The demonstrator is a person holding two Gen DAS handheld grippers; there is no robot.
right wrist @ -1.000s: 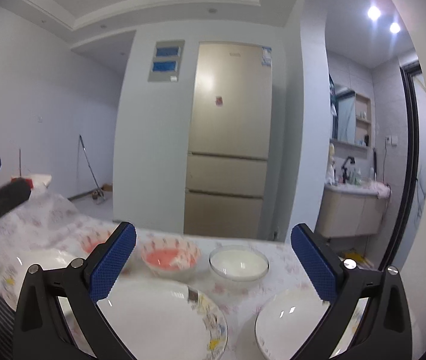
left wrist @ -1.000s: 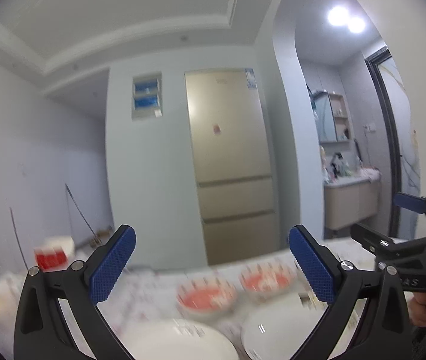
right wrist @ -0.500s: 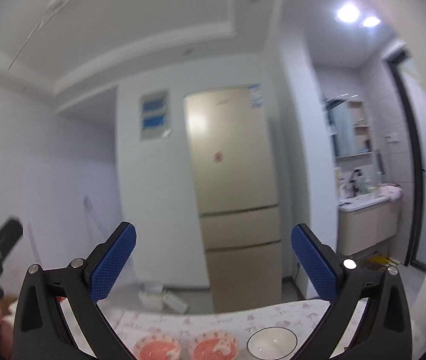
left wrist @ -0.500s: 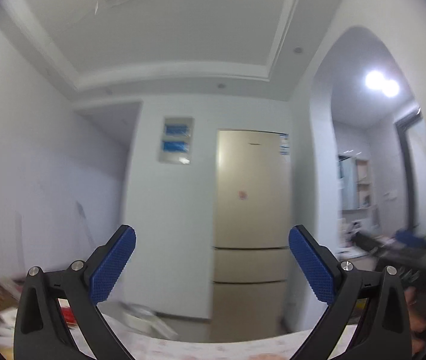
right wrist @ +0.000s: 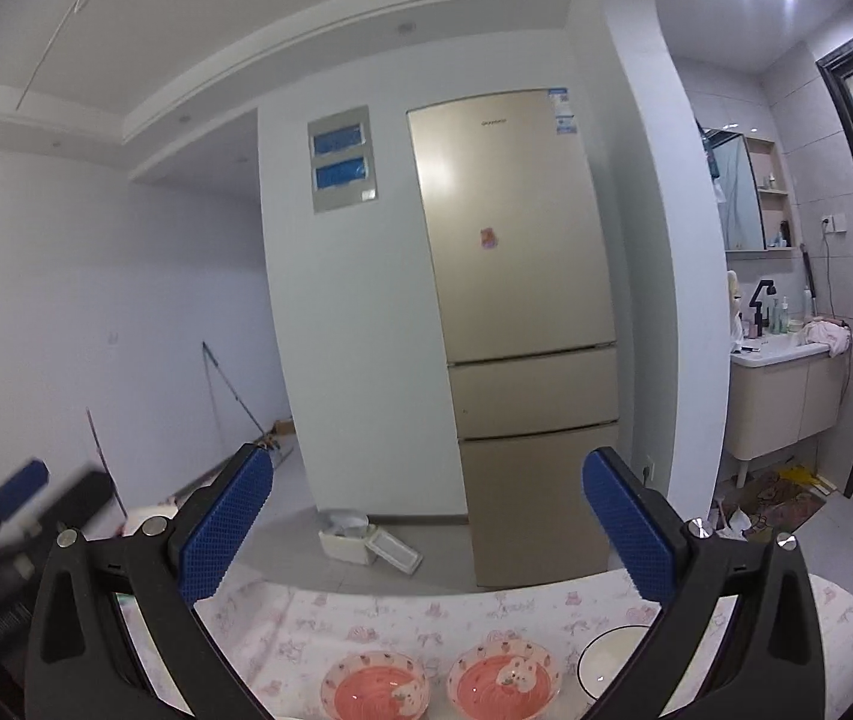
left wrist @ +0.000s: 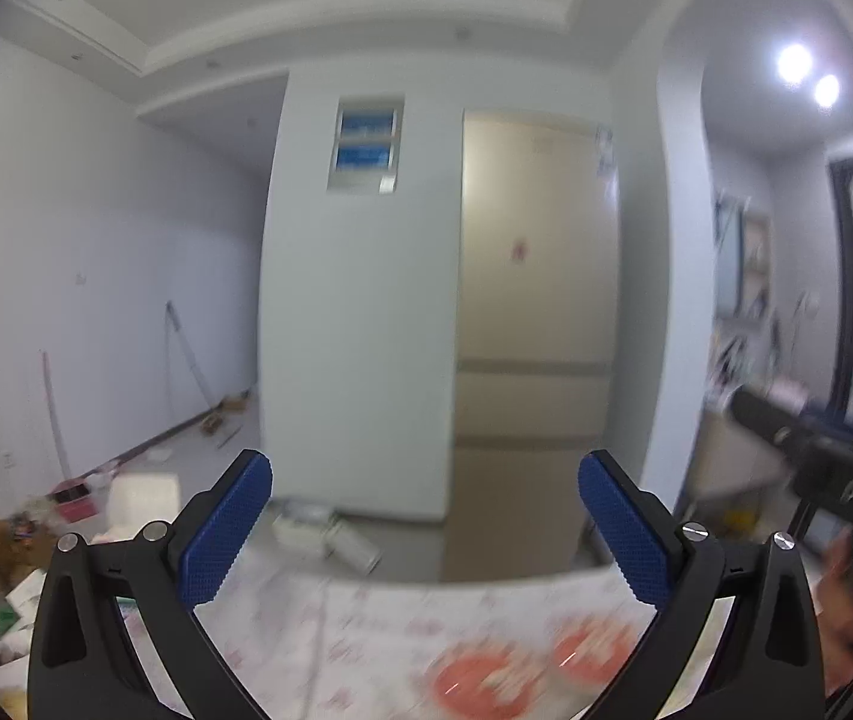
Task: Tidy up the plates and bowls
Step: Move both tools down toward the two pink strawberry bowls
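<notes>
two pink-centred patterned bowls sit side by side near the far edge of the table with the white floral cloth (right wrist: 402, 618): the left pink bowl (right wrist: 373, 687) and the right pink bowl (right wrist: 504, 679), close together but apart, and just to their right a white bowl with a dark rim (right wrist: 609, 657), partly hidden behind my right finger. my right gripper (right wrist: 426, 525) hangs above them with its blue-padded jaws spread wide and nothing between them. my left gripper (left wrist: 424, 525) is likewise spread wide and empty; its view is blurred, but the two pink bowls show as smears at (left wrist: 477, 681) and (left wrist: 591, 648) low on the cloth. each gripper appears at the edge of the other's view, dark and blurred. beyond the table stand a tall beige three-door fridge (right wrist: 516, 312), a white wall with a grey panel box with blue windows (right wrist: 341, 159), and a small white open box on the floor (right wrist: 360, 543).
</notes>
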